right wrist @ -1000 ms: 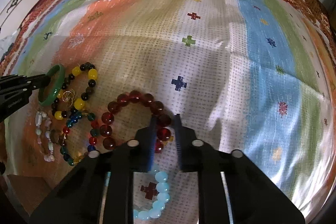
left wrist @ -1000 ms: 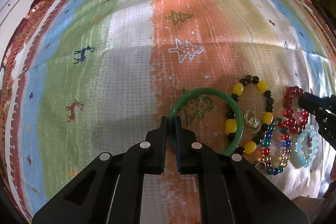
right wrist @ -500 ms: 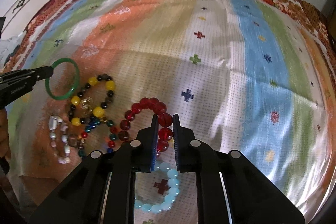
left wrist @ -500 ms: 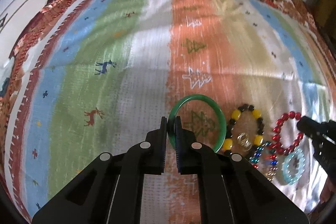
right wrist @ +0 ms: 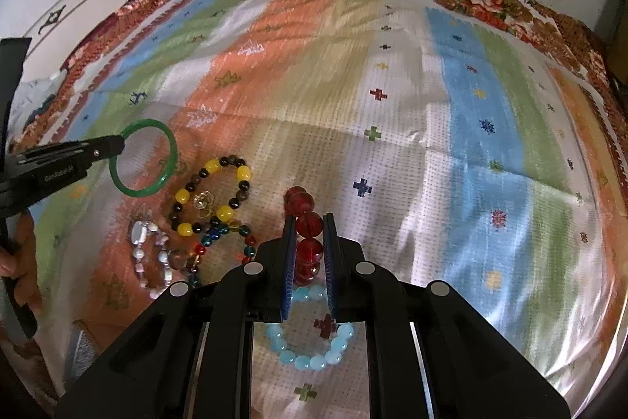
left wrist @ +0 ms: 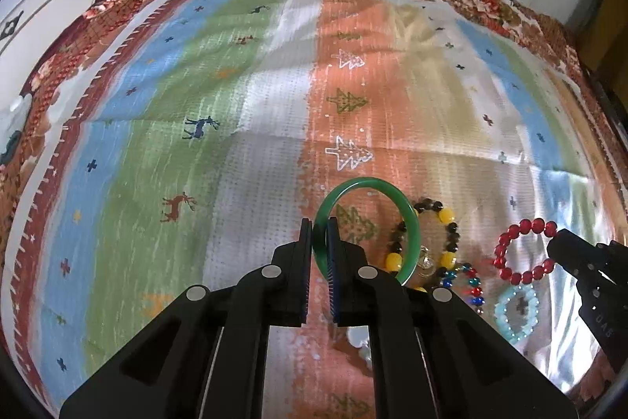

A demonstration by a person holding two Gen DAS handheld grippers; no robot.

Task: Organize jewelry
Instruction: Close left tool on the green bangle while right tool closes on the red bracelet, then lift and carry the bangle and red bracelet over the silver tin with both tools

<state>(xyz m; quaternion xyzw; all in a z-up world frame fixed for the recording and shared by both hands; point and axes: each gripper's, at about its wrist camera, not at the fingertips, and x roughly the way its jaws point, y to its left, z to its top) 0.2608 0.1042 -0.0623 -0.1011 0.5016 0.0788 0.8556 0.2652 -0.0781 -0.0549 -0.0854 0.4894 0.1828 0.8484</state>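
Two bracelets have risen off the striped, pattern-printed cloth since the earlier frames. Left gripper is clamped on the glossy green bangle, held clear of the yellow-and-black beaded bracelet. Right gripper pinches the red glass-bead bracelet, edge-on, its lower beads hidden between the pads. Pale blue bead bracelet lies below, partly covered.

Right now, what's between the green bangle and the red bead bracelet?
The yellow-and-black bead bracelet with a gold ring inside lies between green bangle and red bead bracelet; right wrist view.
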